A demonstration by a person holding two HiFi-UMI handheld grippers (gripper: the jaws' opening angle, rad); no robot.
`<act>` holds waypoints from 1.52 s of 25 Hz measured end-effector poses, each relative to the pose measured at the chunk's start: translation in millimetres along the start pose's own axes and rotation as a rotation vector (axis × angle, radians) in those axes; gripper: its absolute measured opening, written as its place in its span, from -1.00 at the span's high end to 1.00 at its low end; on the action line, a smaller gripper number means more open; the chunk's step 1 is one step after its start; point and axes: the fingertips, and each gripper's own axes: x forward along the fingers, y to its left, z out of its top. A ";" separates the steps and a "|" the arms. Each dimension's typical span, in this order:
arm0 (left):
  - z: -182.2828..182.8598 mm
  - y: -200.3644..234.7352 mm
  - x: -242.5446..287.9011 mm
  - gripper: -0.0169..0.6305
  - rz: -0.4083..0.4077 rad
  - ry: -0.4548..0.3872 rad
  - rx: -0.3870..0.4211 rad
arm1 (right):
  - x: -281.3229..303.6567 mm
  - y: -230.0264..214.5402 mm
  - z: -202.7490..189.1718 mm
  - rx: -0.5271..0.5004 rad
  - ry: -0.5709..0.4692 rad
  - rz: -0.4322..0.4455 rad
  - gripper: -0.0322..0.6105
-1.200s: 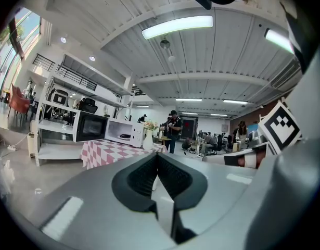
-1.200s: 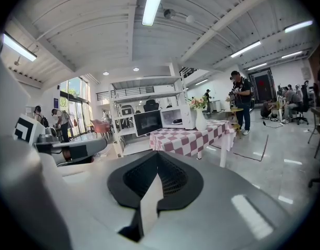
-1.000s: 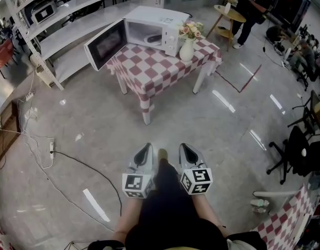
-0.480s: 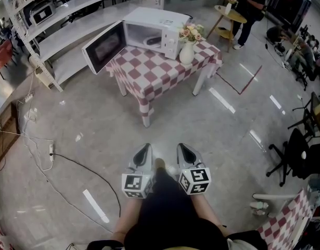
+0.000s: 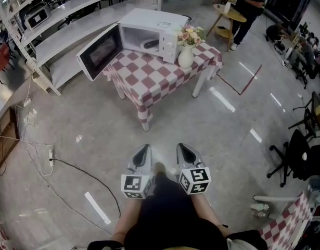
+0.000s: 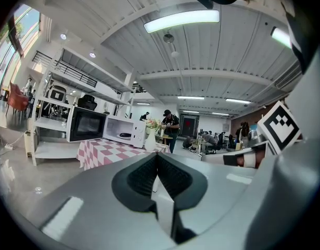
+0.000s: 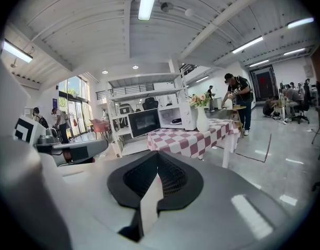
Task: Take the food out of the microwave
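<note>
A white microwave (image 5: 149, 30) stands on a red-and-white checked table (image 5: 149, 77) with its door (image 5: 100, 53) swung wide open to the left. A dark dish of food (image 5: 151, 44) lies inside it; the dish (image 6: 125, 135) also shows in the left gripper view, and the dish (image 7: 176, 121) in the right gripper view. My left gripper (image 5: 143, 152) and right gripper (image 5: 181, 149) are held side by side low over the floor, well short of the table. Both point towards it. Both are shut with nothing between the jaws.
A white vase of flowers (image 5: 186, 53) stands at the table's right, beside the microwave. Grey shelving (image 5: 55, 40) runs behind and to the left. A cable (image 5: 71, 165) lies on the floor at my left. A person (image 5: 248, 4) stands by a small round table at the back right. Office chairs (image 5: 297, 155) are on the right.
The head view has shifted a little, with the table and microwave drifting slightly left. Both grippers keep their place side by side and stay shut.
</note>
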 end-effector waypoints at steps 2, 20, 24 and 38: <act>1.7 3.4 8.5 0.92 0.001 0.002 -0.004 | 7.5 -4.7 3.2 0.002 0.001 -0.003 0.89; 11.2 47.5 69.1 0.92 0.054 0.007 -0.001 | 84.0 -25.7 29.1 -0.001 0.004 0.032 0.90; 12.1 57.1 81.9 0.92 0.070 0.007 0.002 | 99.9 -28.7 35.9 -0.002 0.004 0.048 0.90; 7.4 76.1 116.8 0.92 0.098 0.005 -0.003 | 148.2 -40.8 42.3 -0.010 0.006 0.087 0.90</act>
